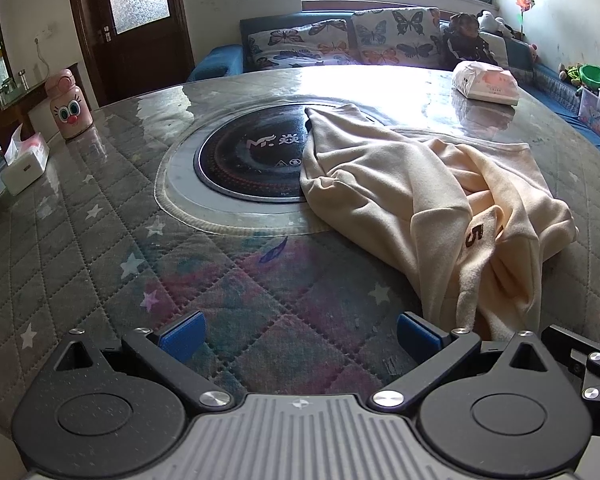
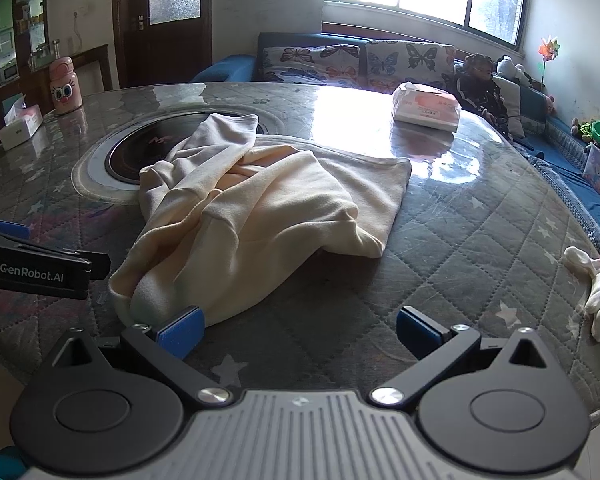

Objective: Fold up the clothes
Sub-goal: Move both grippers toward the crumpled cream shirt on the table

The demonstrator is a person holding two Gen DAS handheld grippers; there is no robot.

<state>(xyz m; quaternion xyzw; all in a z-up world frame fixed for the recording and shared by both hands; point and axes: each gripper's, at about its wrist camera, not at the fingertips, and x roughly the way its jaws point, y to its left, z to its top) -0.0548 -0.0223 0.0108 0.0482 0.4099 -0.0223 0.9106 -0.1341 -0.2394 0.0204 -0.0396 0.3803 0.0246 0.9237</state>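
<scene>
Folding not begun; the cream sweatshirt (image 2: 256, 204) lies crumpled; left gripper (image 1: 300, 338) and right gripper (image 2: 298, 334), both spread and empty, hover near its hem; spreading it flat likely comes next.

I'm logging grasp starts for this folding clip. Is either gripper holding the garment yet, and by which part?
Nothing is held. The left gripper and right gripper are both open and empty; the cream sweatshirt lies crumpled on the table.

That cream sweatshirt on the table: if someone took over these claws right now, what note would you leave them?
Left claw: open, holding nothing, just left of the cream sweatshirt.
Right claw: open, holding nothing, at its near edge.
Sweatshirt: crumpled heap on the quilted table, one end over the black round hotplate.
Done: no fold visible.
Left: spread it flat, then fold.
</scene>
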